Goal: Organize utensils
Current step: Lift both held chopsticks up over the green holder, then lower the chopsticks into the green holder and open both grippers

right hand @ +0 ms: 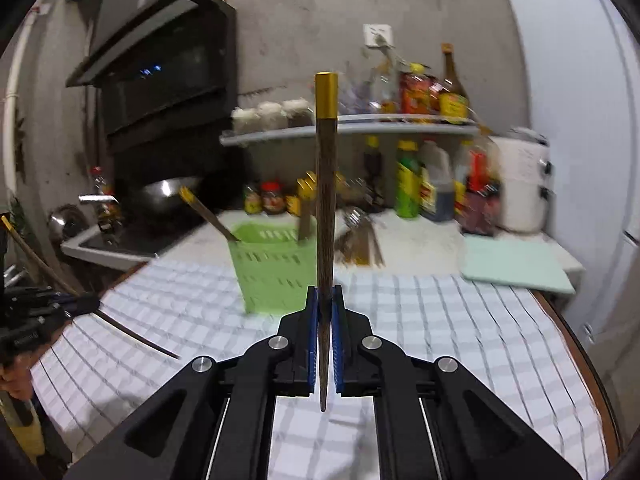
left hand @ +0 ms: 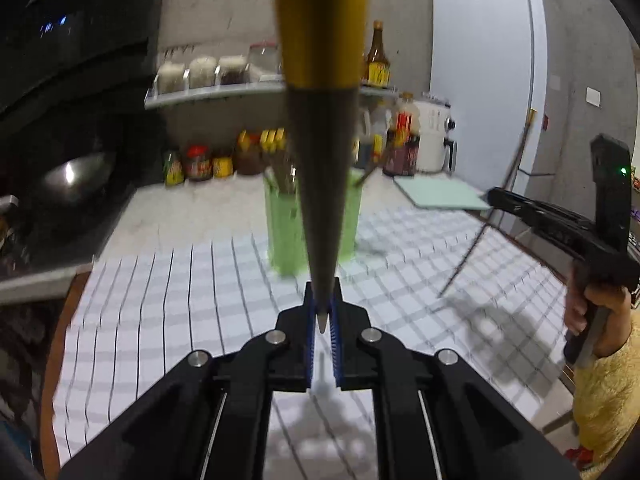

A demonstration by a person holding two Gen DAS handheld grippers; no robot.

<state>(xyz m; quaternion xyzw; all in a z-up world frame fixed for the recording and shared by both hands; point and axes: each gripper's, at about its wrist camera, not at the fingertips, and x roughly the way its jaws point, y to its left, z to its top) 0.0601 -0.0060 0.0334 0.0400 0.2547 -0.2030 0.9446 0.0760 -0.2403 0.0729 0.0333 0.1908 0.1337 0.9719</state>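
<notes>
My left gripper is shut on a dark chopstick with a gold cap, held near its thin tip and standing up toward the camera. My right gripper is shut on a second gold-capped chopstick, held upright. A green slotted utensil holder stands on the checked cloth ahead of both grippers, with several chopsticks in it. It also shows in the left wrist view. The right gripper with its chopstick shows in the left wrist view. The left gripper shows in the right wrist view.
A white checked cloth covers the counter. A pale green cutting board lies at the right. Sauce bottles and jars line the back wall and shelf. A sink with a metal bowl is at the left. A white fridge stands at the right.
</notes>
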